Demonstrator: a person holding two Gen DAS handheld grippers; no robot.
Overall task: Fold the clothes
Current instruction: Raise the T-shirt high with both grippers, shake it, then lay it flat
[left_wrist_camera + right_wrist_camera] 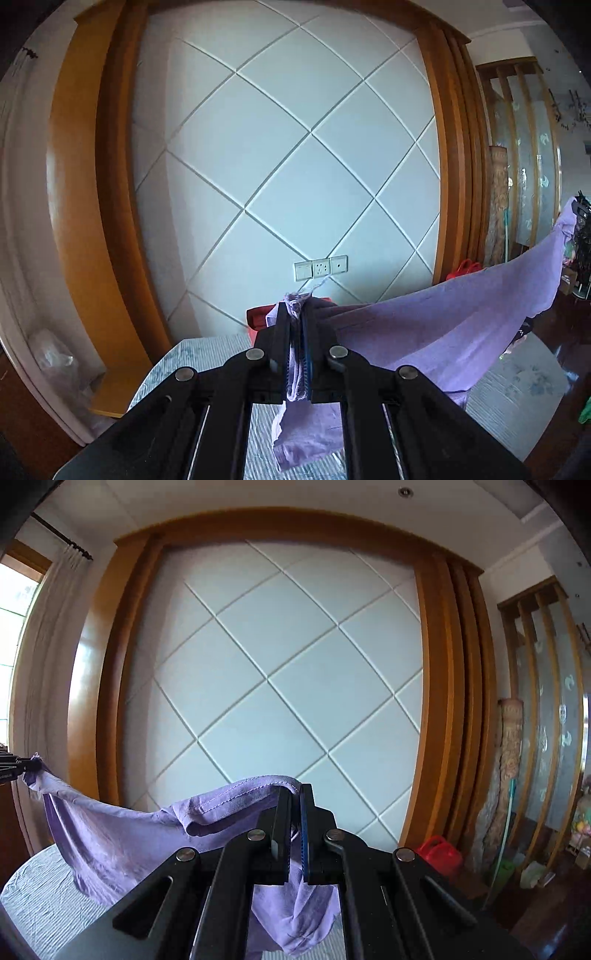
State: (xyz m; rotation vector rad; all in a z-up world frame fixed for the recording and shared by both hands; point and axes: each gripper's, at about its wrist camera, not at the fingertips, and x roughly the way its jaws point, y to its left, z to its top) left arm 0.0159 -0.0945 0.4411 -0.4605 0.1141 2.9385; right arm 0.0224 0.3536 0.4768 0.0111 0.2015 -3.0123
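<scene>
Table with pale grey-blue cloth (517, 398) lies below | soft lilac cotton garment (461, 317) hangs stretched between us so we can spread it | left gripper (297, 332) clamps one edge, cloth running toward 3 o'clock | right gripper (295, 812) clamps the other, toward 9 o'clock

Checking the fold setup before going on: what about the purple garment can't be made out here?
- Left wrist view: purple garment lower hem, hidden behind the left gripper.
- Right wrist view: what kind of garment it is; the right gripper covers its middle.
- Both views: table surface below the garment, hidden by it.
</scene>
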